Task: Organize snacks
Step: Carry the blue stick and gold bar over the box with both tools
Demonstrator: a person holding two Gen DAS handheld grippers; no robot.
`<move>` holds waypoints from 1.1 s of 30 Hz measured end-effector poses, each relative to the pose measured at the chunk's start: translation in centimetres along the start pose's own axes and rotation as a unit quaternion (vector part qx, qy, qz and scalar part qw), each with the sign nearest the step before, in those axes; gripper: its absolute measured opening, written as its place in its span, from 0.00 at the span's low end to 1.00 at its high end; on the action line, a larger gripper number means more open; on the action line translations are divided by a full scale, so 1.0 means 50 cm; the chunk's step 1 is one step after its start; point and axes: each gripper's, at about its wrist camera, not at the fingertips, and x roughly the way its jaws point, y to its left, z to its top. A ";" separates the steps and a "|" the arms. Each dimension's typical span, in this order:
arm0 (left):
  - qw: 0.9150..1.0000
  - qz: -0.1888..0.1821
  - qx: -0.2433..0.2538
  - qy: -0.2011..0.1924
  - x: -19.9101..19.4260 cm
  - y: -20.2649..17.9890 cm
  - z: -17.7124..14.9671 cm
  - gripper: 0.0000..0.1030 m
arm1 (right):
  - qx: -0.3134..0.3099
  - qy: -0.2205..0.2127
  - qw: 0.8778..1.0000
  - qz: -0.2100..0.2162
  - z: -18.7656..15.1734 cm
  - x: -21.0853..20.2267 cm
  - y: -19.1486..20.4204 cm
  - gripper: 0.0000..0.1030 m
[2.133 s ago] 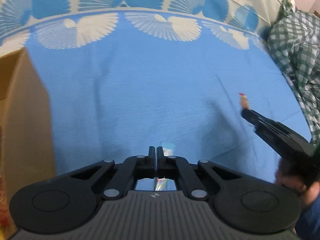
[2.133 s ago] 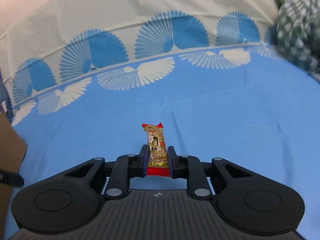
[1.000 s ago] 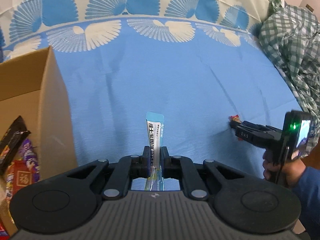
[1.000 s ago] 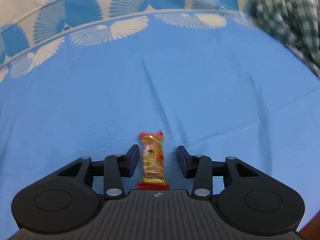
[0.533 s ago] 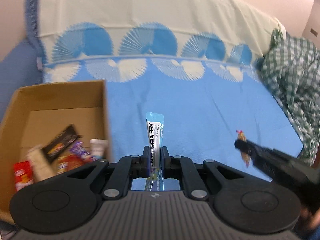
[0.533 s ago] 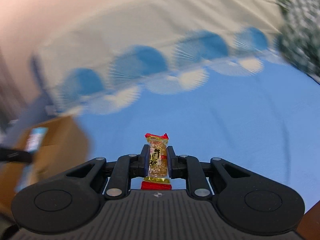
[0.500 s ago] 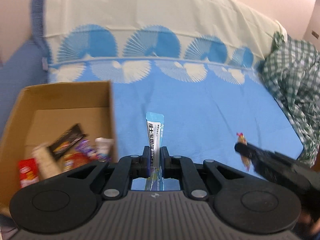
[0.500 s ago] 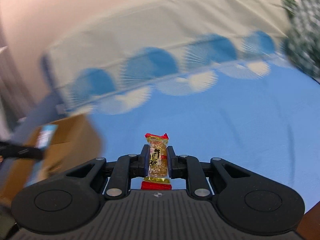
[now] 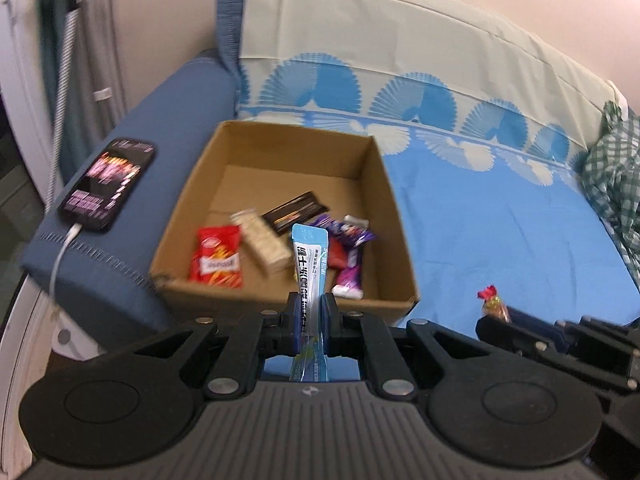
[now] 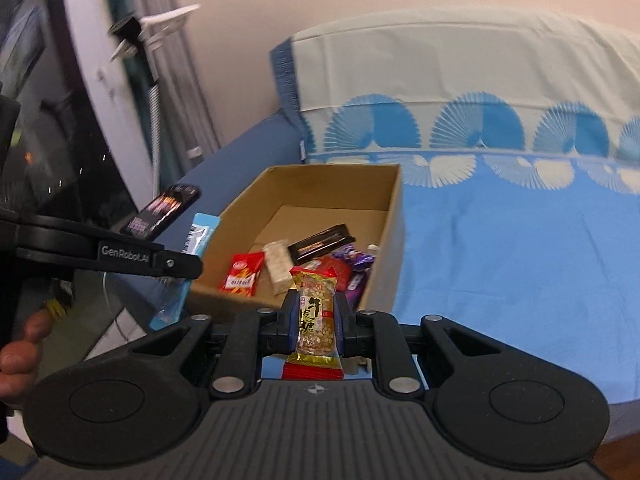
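Matt cardboard box (image 9: 384, 184); glossy plastic snack wrappers (image 9: 216, 260).

Both wrist cameras are looking forward and downward along their own fingers. The left view is facing the cardboard box (image 9: 280, 184) at twelve o'clock, close by; the right view is seeing it at eleven o'clock. Both are sharing the box, the phone (image 9: 107, 184) and the blue sheet (image 10: 520, 248).
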 end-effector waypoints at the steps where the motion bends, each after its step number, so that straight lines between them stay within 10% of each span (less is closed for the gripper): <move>1: 1.000 0.001 -0.003 -0.001 -0.008 0.009 -0.010 0.10 | -0.005 0.000 1.000 -0.002 0.000 -0.001 0.013 0.17; 33: 0.999 -0.026 -0.028 0.009 0.002 0.062 -0.035 0.10 | -0.062 0.027 0.998 -0.012 -0.002 0.018 0.078 0.17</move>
